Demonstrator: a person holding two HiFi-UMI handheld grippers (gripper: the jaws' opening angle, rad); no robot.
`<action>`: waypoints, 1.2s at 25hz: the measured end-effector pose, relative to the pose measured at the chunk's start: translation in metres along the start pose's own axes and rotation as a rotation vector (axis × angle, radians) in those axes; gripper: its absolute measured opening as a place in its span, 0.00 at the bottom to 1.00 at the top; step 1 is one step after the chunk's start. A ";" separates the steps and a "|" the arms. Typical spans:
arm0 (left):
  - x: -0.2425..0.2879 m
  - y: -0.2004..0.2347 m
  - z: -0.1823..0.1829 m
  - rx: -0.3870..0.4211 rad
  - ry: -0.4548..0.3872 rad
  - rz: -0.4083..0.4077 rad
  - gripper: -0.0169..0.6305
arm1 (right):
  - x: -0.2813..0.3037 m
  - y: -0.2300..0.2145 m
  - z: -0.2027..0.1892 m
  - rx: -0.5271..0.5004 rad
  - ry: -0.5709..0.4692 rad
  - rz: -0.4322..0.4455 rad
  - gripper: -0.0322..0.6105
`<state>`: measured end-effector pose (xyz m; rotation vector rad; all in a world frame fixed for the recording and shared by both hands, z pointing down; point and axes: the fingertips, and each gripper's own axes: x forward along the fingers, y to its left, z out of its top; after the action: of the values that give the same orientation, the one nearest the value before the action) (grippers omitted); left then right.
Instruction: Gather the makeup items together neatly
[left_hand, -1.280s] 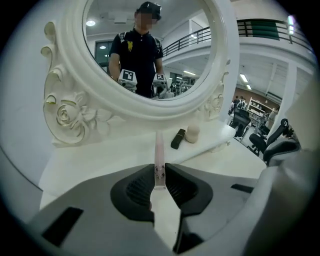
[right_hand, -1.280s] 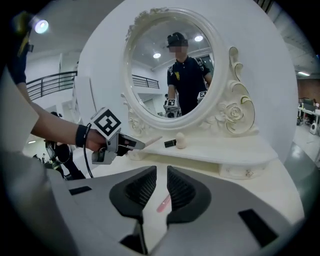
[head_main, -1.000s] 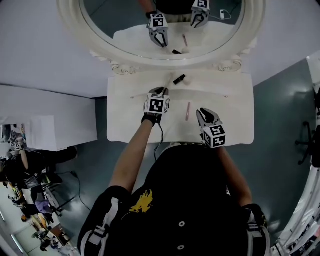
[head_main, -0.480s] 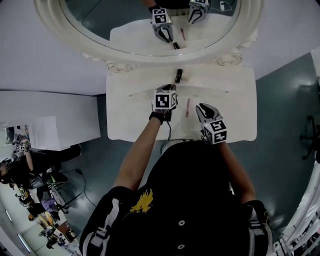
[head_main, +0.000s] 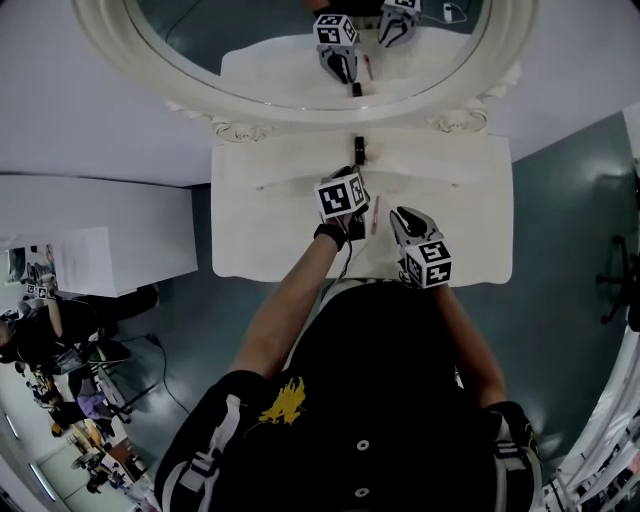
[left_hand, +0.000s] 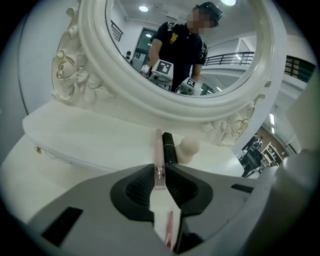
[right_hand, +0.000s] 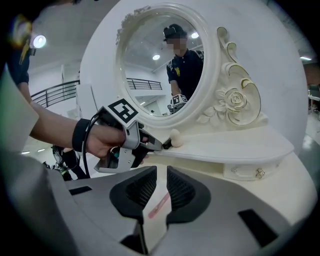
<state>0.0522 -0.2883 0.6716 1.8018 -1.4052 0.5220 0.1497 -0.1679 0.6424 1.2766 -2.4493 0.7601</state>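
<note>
Left gripper view shows our left gripper (left_hand: 159, 169) clamped on a slim pale pink stick (left_hand: 158, 150). The stick's far end reaches over the raised shelf along the back edge of the dressing table (head_main: 460, 235), just beside a black tube (left_hand: 169, 148) and a beige sponge (left_hand: 189, 149) under the mirror (left_hand: 190, 45). Our right gripper (right_hand: 161, 172) hangs near the front edge, jaws a narrow gap apart, gripping nothing. A pink pencil (right_hand: 159, 205) lies on the tabletop below them.

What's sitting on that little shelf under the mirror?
A black tube and a beige sponge, side by side. The left gripper holds a pale pink stick beside the tube. Its body hides the near edge of the shelf.
</note>
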 end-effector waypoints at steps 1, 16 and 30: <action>0.000 0.000 0.000 0.002 -0.006 0.008 0.14 | 0.001 0.001 0.000 0.000 -0.001 0.002 0.17; -0.006 -0.013 0.000 0.059 -0.071 -0.055 0.39 | -0.002 -0.003 -0.004 0.010 -0.003 -0.008 0.17; -0.023 -0.001 -0.113 0.369 0.066 -0.061 0.29 | -0.010 -0.010 -0.011 0.031 -0.004 -0.026 0.16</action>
<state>0.0613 -0.1867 0.7243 2.0875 -1.2647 0.8453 0.1639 -0.1603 0.6499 1.3193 -2.4285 0.7928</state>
